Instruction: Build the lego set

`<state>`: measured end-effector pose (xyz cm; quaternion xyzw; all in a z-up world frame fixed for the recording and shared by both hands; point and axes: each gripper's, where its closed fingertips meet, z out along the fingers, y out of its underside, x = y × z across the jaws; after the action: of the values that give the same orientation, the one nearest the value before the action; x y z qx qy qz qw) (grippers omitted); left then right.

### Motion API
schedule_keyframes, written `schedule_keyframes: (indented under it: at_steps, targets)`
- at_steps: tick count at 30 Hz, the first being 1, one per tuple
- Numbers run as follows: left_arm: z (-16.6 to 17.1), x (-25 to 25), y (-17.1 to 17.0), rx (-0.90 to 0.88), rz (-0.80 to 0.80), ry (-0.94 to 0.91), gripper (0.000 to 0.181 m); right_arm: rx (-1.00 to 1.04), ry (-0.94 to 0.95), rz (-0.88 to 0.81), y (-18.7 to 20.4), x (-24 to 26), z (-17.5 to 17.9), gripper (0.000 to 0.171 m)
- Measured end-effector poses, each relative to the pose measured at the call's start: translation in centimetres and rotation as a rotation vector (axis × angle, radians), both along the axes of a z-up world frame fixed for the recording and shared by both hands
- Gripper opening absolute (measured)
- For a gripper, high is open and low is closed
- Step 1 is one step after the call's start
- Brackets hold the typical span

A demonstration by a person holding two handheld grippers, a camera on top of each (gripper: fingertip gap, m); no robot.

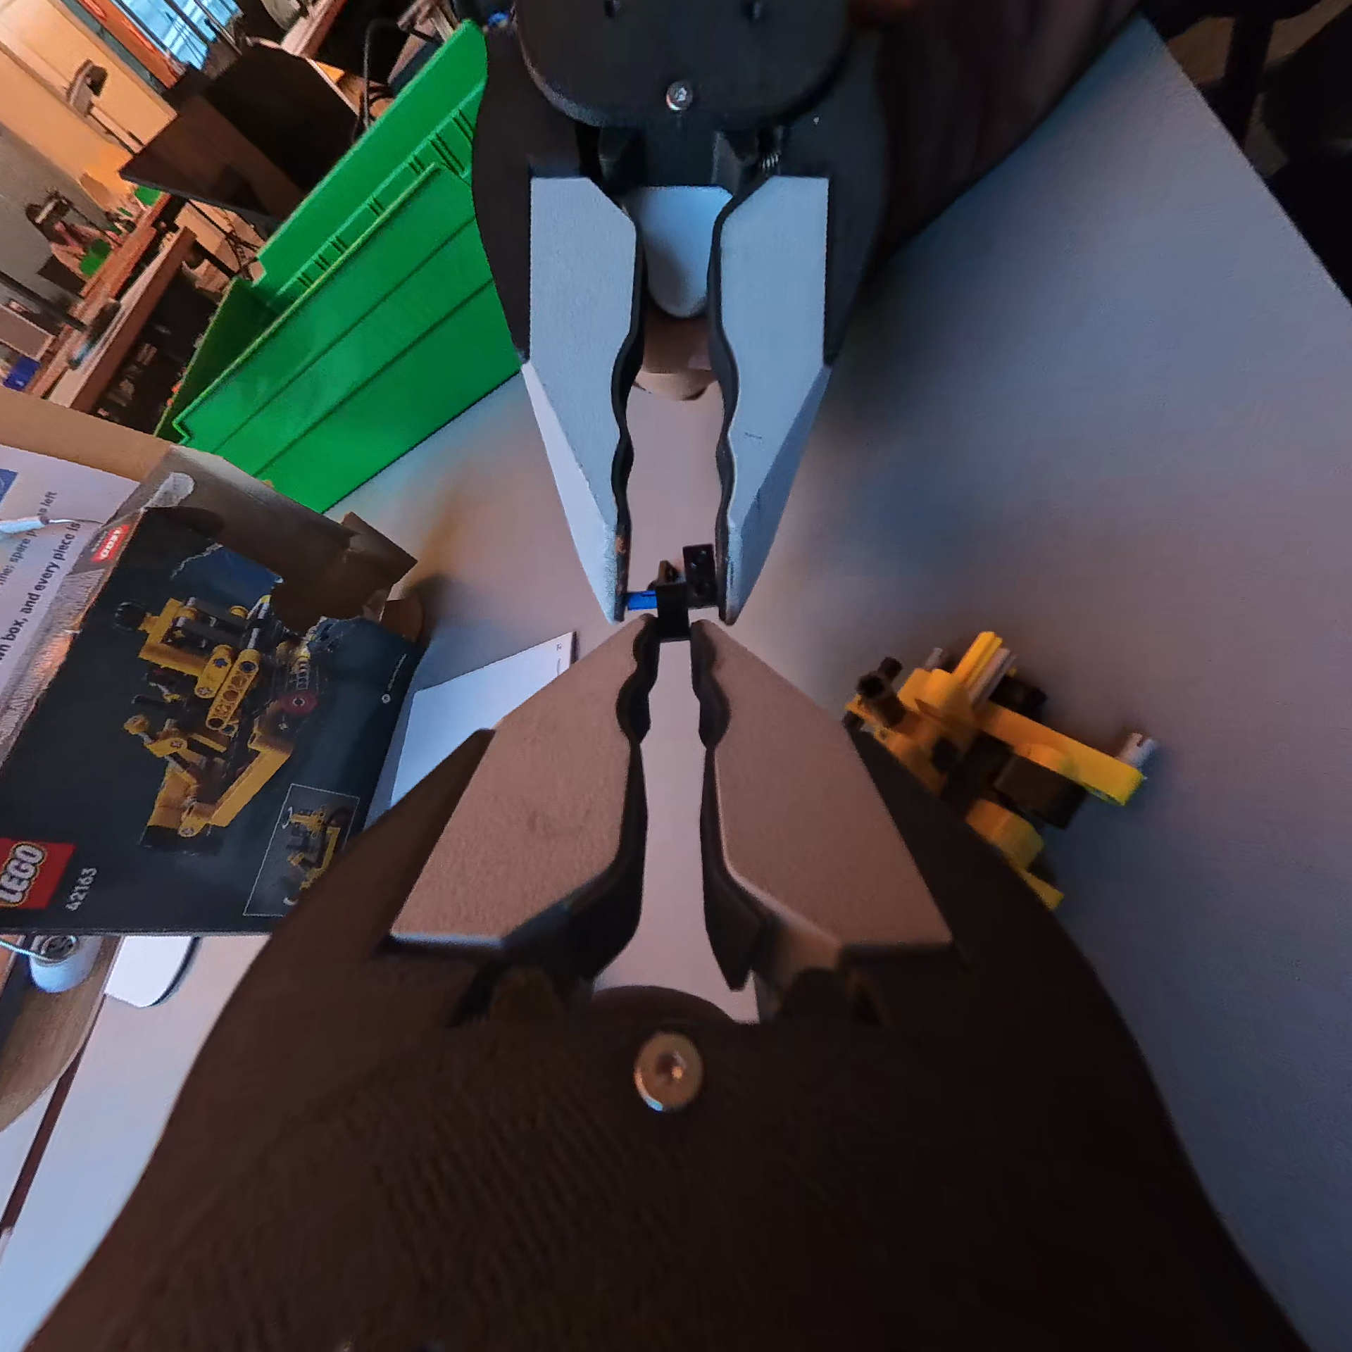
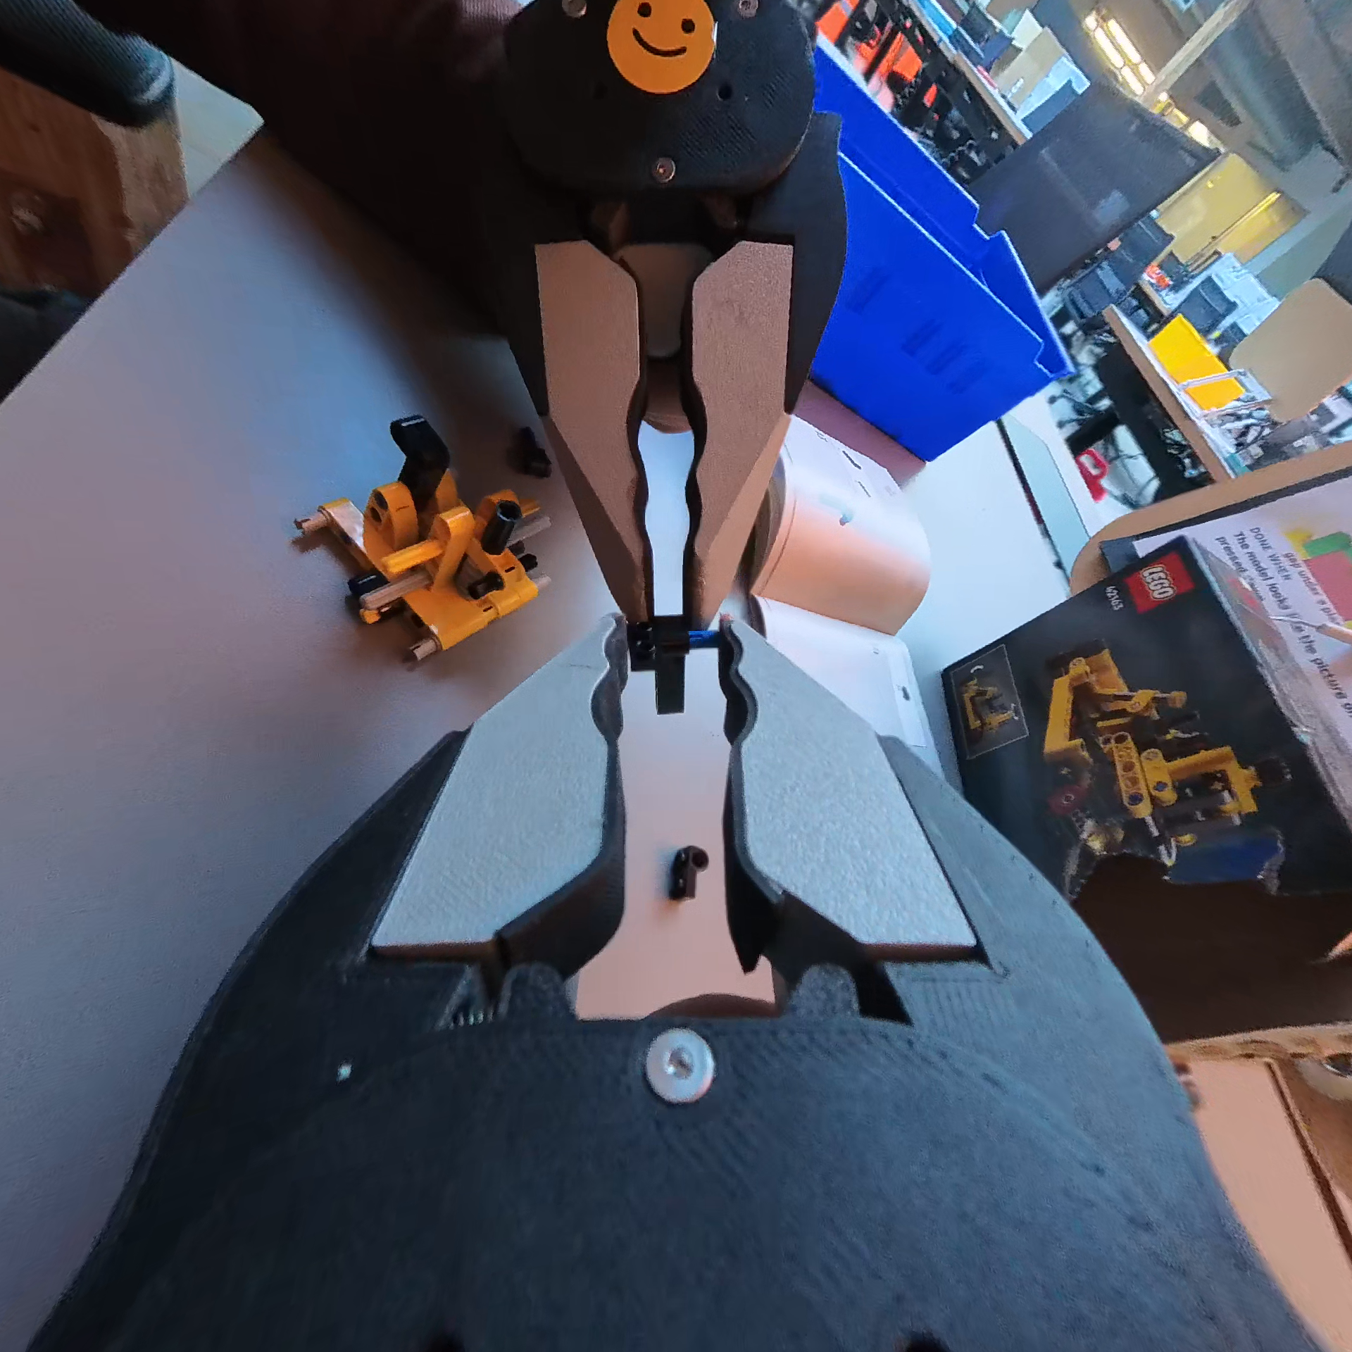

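A small black lego assembly (image 1: 673,611) with a blue pin (image 1: 641,601) is held in the air between both grippers, which meet tip to tip. My left gripper (image 1: 669,631), with tan fingers, is shut on the black part from below. My right gripper (image 2: 673,640), with grey fingers, is shut across the black connector and the blue pin (image 2: 704,639); it shows at the top of the left wrist view (image 1: 673,600). The left gripper (image 2: 667,613) comes in from the top of the right wrist view. A part-built yellow model (image 2: 439,563) lies on the table (image 2: 183,731), apart from both.
A loose black connector (image 2: 684,870) lies on the table under my right gripper; another (image 2: 530,450) lies by the yellow model (image 1: 980,753). The set's box (image 1: 197,731) and a white sheet (image 1: 483,702) lie nearby. Green bins (image 1: 351,314), blue bins (image 2: 922,293) and a tan cylinder (image 2: 841,556) stand behind. Left and right tips are no more than a few centimetres apart. Between my left fingertips and the loose black connector (image 2: 684,870) there is roughly 7 cm.
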<state>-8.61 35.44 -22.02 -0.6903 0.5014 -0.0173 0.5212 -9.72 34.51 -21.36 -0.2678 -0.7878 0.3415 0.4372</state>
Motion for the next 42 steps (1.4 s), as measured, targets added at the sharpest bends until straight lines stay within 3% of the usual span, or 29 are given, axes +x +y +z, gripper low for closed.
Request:
schedule_keyframes:
  at_steps: [17, 22, 23, 25, 27, 29, 38, 42]
  targets:
    - [0.1, 0.3, -0.1, -0.011, 0.024, -0.014, 0.006, -0.117, -0.06, -0.006, -0.2, 0.4, 0.1, 0.021]
    - [0.2, 0.6, -0.6, -0.294, -0.007, -0.323, 0.005, -0.449, -0.181, 0.116, -0.3, 1.2, 0.8, 0.023]
    - [0.0, 0.2, -0.4, -0.344, 0.014, -0.371, 0.005, -0.49, -0.2, 0.124, 0.0, 1.3, 0.8, 0.006]
    - [0.4, -0.7, 0.0, -0.397, 0.036, -0.457, 0.005, -0.584, -0.196, 0.139, 0.6, 1.4, 1.5, 0.003]
    - [0.7, -1.1, 0.1, -0.448, 0.052, -0.53, 0.005, -0.648, -0.188, 0.099, 1.7, 1.0, 2.0, 0.019]
    - [0.7, -1.1, 0.0, -0.49, 0.059, -0.571, 0.005, -0.679, -0.218, 0.068, 2.2, 0.7, 1.7, 0.034]
    - [0.7, 0.2, -0.5, -0.546, 0.02, -0.596, 0.005, -0.684, -0.291, 0.144, 0.0, 0.8, 1.2, 0.013]
    - [0.7, 0.4, -0.8, -0.537, -0.004, -0.575, 0.005, -0.737, -0.319, 0.186, -0.2, 1.1, 1.5, 0.013]
